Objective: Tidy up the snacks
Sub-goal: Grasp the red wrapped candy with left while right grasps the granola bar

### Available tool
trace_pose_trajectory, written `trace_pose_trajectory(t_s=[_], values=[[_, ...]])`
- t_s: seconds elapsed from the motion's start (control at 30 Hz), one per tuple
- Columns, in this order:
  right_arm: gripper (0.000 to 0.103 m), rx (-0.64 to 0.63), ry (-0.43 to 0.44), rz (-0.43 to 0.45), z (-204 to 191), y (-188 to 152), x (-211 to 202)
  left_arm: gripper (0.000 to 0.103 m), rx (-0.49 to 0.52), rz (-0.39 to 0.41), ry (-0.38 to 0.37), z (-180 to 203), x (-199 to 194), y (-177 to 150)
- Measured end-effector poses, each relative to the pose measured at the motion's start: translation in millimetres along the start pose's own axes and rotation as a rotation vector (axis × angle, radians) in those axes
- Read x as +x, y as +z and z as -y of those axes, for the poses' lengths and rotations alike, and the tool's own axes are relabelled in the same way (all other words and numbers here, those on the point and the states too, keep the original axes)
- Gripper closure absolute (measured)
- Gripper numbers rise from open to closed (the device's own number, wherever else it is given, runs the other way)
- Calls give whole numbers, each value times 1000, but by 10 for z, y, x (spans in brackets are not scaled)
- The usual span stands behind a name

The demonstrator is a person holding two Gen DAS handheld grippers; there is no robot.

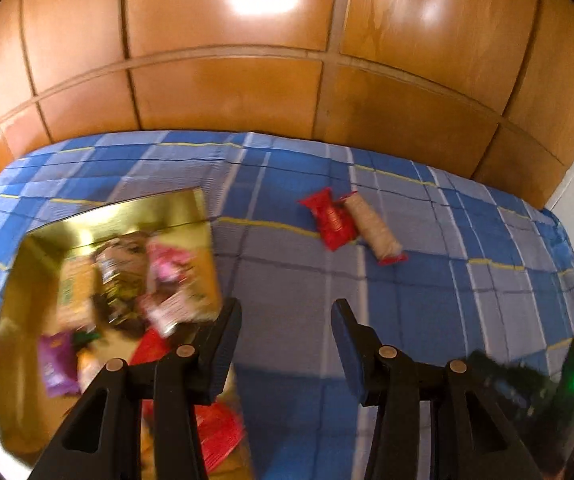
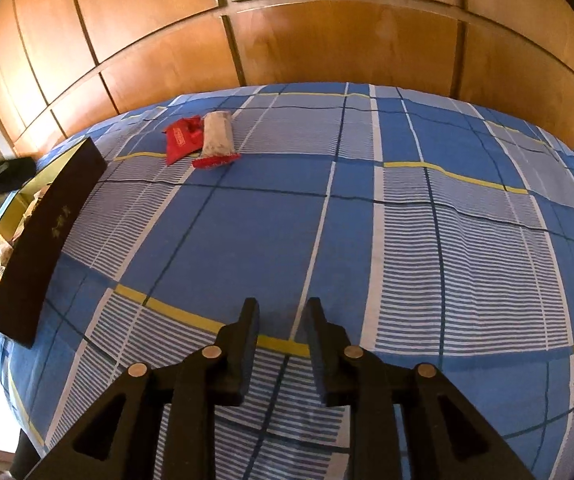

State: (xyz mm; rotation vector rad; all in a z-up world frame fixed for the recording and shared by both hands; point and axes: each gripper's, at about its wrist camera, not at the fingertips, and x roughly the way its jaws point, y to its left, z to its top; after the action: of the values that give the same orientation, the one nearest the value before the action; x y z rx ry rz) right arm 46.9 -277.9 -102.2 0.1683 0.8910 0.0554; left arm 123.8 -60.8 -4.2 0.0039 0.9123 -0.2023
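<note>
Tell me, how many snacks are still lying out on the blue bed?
2. A red packet and a beige roll pack lie touching, side by side, far up the checked bedspread. More snacks sit in the gold box; some may be hidden.

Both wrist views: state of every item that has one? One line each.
Left gripper: jaws open, empty.
Right gripper: jaws apart, narrow gap, empty.
Gold box: open, several snack packets inside.
Red packet: lying on the bedspread, outside the box, touching the beige packet.
Beige packet: lying flat on the bedspread, outside the box.
</note>
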Motion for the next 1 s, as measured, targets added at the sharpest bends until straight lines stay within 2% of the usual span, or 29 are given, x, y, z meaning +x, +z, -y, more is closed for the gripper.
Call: trace_pose_trajectory(t_s=[0.27,0.53,0.7,0.8,0.83,0.9,1.0], values=[[76,20,53,28,78,-22,13,55,-49,-108,-26,223,719,378],[73,17,76,38,95,-32,19,50,-98,-120,-7,325,1246,711],[71,9,75,41,75,-29,33,49,-103,-126,44,350,1554,855],[72,12,70,32,66,-4,39,57,-128,-150,33,284,1723,883],[72,18,71,29,69,16,41,77,-124,-129,33,276,1708,887],[76,30,91,23,71,81,52,79,-116,-125,23,262,1664,864],[76,32,111,43,50,244,61,80,-110,-124,8,219,1507,729]])
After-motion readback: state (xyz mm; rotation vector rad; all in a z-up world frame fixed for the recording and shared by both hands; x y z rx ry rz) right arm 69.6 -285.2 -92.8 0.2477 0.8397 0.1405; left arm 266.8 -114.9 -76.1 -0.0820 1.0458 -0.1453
